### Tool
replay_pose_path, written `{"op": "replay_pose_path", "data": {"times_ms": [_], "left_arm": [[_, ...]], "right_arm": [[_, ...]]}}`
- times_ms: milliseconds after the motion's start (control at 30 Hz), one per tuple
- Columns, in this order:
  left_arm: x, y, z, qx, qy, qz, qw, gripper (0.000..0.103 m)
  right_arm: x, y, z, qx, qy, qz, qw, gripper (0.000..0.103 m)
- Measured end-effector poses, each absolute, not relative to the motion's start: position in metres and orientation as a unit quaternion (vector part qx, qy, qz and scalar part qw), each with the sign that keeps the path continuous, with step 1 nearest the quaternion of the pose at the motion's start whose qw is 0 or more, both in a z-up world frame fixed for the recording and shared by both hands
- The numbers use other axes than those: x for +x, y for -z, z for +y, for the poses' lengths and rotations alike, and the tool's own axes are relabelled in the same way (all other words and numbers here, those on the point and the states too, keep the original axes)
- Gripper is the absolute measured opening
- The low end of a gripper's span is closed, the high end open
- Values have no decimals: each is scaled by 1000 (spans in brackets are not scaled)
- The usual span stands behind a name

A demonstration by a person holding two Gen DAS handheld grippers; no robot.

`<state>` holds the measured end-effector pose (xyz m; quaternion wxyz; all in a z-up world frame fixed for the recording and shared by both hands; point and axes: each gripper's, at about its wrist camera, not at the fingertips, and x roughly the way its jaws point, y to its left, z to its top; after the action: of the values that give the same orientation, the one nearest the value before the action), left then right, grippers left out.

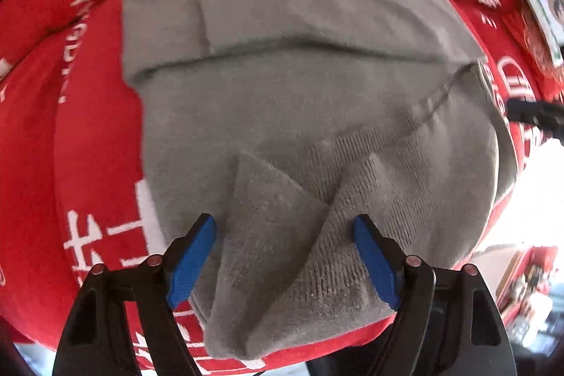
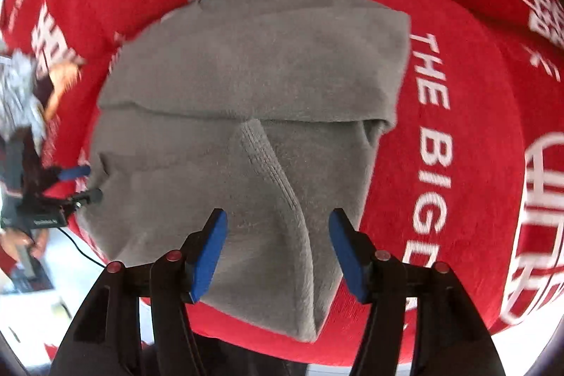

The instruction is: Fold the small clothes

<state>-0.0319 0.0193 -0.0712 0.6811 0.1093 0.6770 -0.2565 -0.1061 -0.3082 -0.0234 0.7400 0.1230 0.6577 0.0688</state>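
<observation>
A grey knitted garment [image 1: 299, 87] is seen lying partly folded on a red cloth [image 1: 88, 147] printed with white lettering. The left tongs [image 1: 285, 256] are held open above the garment's near edge, nothing gripped. The right tongs [image 2: 278, 249] are likewise open over that garment, pads clear of the fabric.

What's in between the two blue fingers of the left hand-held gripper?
A bunched fold of the grey garment, seen in the left wrist view; the left hand-held gripper is open, not pinching it.
</observation>
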Motion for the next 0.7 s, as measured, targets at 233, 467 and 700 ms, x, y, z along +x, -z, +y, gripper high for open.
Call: {"op": "replay_pose_path", "data": {"times_ms": [233,467,700], "left_arm": [[-48,68,4,140,292,664,674,15],[-61,18,42,26,297,623,723,15],[-36,-50,49,9,306,555,773,15]], "right_arm": [[-80,57,-279,90,-64,682,723,7],[-112,3,-261,46,-14,631,774,6],[-116,-72,-258,24,13,553,833,6]]}}
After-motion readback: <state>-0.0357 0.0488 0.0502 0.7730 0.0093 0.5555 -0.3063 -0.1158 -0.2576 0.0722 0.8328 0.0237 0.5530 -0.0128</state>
